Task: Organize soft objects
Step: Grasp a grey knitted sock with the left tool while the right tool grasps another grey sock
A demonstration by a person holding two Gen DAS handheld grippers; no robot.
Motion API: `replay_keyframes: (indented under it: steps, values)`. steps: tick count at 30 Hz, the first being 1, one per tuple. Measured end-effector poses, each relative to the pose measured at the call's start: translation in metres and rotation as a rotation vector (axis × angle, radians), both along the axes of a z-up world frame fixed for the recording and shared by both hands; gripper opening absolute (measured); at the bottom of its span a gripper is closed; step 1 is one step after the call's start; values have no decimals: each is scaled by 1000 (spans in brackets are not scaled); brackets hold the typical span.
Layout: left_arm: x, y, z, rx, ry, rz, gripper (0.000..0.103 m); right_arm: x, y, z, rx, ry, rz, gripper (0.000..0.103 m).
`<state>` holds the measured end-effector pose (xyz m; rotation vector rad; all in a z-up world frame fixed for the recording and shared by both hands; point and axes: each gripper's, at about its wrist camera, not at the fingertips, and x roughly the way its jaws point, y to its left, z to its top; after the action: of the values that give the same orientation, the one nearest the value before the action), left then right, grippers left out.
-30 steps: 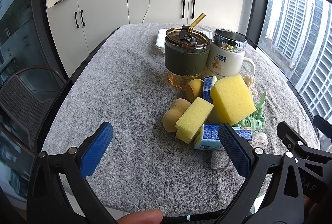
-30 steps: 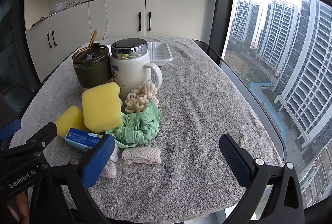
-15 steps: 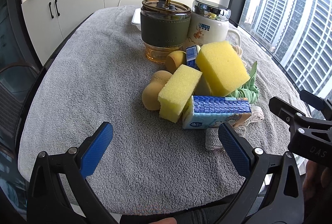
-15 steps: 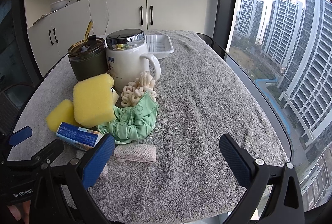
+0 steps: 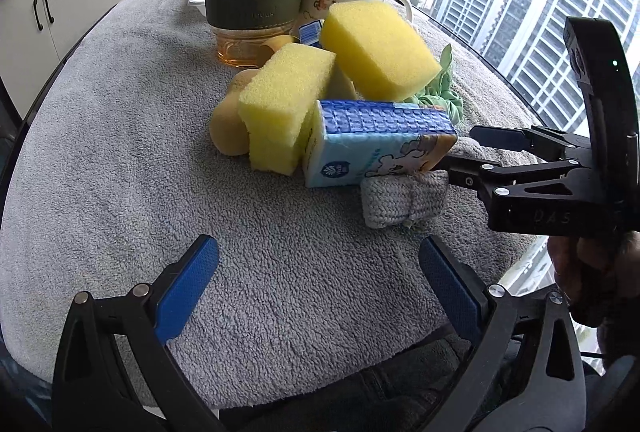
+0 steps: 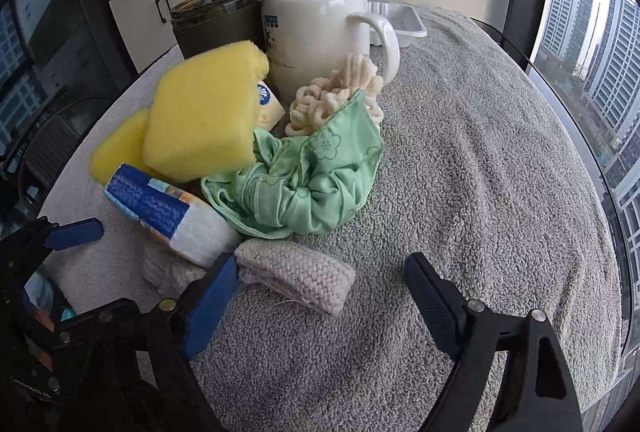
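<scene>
A pile of soft things lies on the grey towel-covered table (image 5: 120, 160): two yellow sponges (image 5: 376, 48) (image 5: 284, 100), a blue tissue pack (image 5: 376, 148) (image 6: 160, 212), a green cloth (image 6: 312, 176), a cream scrunchie (image 6: 340, 92), tan puffs (image 5: 228, 124) and a folded pinkish knit cloth (image 6: 300, 272) (image 5: 404, 200). My left gripper (image 5: 320, 284) is open, low, just in front of the tissue pack. My right gripper (image 6: 320, 296) is open around the near end of the knit cloth; its left finger touches the cloth.
A green tumbler with a straw (image 5: 252, 0) and a white lidded mug (image 6: 316, 32) stand behind the pile. A white tray (image 6: 396, 20) sits further back. White cabinets stand at the far end. Glass windows run along the table's right edge.
Both grippers have moved down and forward toward the pile. The right gripper now straddles the knit cloth; both jaws have stayed open.
</scene>
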<state>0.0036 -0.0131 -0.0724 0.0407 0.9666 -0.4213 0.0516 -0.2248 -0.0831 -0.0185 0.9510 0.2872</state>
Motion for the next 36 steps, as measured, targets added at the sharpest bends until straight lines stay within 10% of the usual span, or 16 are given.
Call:
replay_keyframes:
  steps: [8, 24, 36]
  values:
    - [-3, -25, 2, 25, -17, -56, 97, -1, 11, -1, 15, -47, 97, 56]
    - [2, -66, 7, 31, -27, -91, 59, -14, -7, -2, -6, -75, 193, 37]
    - [17, -112, 4, 83, -54, -118, 59, -16, -16, -3, 32, -88, 173, 37]
